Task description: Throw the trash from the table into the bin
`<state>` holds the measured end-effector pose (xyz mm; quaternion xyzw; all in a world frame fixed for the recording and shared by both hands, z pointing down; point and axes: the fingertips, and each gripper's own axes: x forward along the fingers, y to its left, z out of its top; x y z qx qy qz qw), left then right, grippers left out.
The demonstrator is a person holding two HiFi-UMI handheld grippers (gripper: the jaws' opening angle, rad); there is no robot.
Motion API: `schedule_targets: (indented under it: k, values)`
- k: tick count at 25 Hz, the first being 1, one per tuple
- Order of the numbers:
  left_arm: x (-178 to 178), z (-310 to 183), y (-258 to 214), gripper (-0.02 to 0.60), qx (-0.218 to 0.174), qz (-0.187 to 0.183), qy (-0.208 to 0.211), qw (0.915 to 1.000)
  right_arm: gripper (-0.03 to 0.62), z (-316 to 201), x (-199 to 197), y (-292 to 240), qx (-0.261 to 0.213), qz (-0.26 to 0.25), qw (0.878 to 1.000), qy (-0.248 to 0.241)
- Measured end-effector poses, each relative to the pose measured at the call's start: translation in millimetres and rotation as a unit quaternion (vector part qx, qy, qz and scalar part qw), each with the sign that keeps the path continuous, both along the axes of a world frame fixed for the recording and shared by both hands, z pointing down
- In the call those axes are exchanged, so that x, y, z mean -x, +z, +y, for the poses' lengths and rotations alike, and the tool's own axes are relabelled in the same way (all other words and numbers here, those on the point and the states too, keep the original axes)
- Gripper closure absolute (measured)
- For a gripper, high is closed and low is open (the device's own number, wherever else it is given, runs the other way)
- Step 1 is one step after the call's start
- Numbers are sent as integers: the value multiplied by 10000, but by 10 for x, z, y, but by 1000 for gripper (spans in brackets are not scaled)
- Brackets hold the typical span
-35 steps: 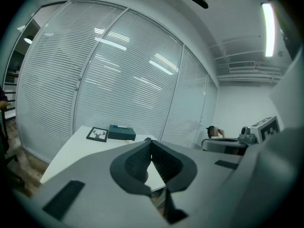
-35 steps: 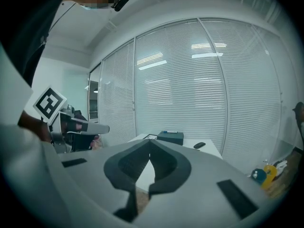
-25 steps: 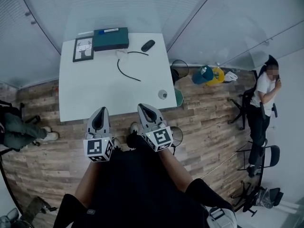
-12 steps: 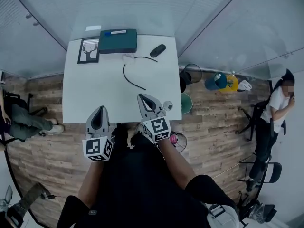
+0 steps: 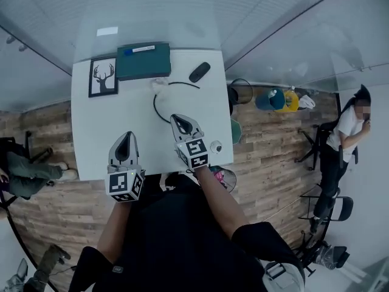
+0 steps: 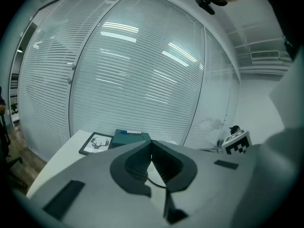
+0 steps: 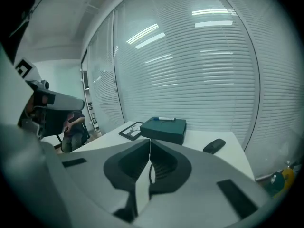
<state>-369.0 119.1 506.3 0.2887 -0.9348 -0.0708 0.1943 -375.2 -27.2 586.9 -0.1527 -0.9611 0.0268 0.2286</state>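
Both grippers now reach out over the white table (image 5: 97, 132); a second ago they hung short of its near edge, and the table itself sits lower and closer in the head view. The person seems to be closing in for a first pick, with nothing collected so far.

The left gripper (image 5: 126, 137) is at centre left of the head view, over bare tabletop. Its own view shows the two dark pads meeting at the tip, with nothing between them. The right gripper (image 5: 180, 120) is just right of centre, its tip near the loop of black cable (image 5: 155, 105). Its jaws are pressed together too, and it carries nothing. Both point forward and slightly down, which suits an approach and not a grasp.

The likeliest trash is a small pale round thing (image 5: 216, 146) near the table's right edge, just right of the right gripper. A small white scrap (image 5: 159, 83) by the cable's far end may be trash as well. The deer picture (image 5: 102, 76), teal box (image 5: 143, 61) and black mouse (image 5: 199, 72) stand in a row along the far side and look like belongings.

A dark wire bin (image 5: 243, 93) and a green bin (image 5: 236, 131) stand on the floor just beside the table's right edge, within easy reach.
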Motion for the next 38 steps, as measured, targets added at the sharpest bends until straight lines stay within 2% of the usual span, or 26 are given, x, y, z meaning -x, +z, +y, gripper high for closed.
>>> schedule_targets:
  k: [5,7,14,18,22,25,28,32,38]
  values:
    - [441,-22,190,575,-32,185,93,9998,583,-3,513,419,-6,552,9984,89]
    - [548,-13,246,575,-69,233,68,9997,558,-14,706,560,-73,694,9975,119]
    - [646,149,511,575,-105,571,-127,9982,443,-74,1182,1074,-263,1259,9914,227]
    - [734,290,616,575,-76,669,-288,9973,418,-104,1352,1373,-568,1755,9825,246]
    - [828,389,665,575,-104,700,-461,9964,419,-127,1351,1711,-872,2320,9686,198]
    - [838,413,676,575,-120,704,-513,9961,424,-143,1347,1776,-866,2473,9648,244]
    - [786,413,678,575,-110,721,-504,9961,459,-173,1348,1778,-847,2571,9622,306]
    - [703,380,671,575,-132,749,-493,9959,519,-214,1361,1759,-905,2560,9618,353]
    - [558,334,550,575,-122,616,-386,9973,542,-181,1166,1642,-780,2387,9674,335]
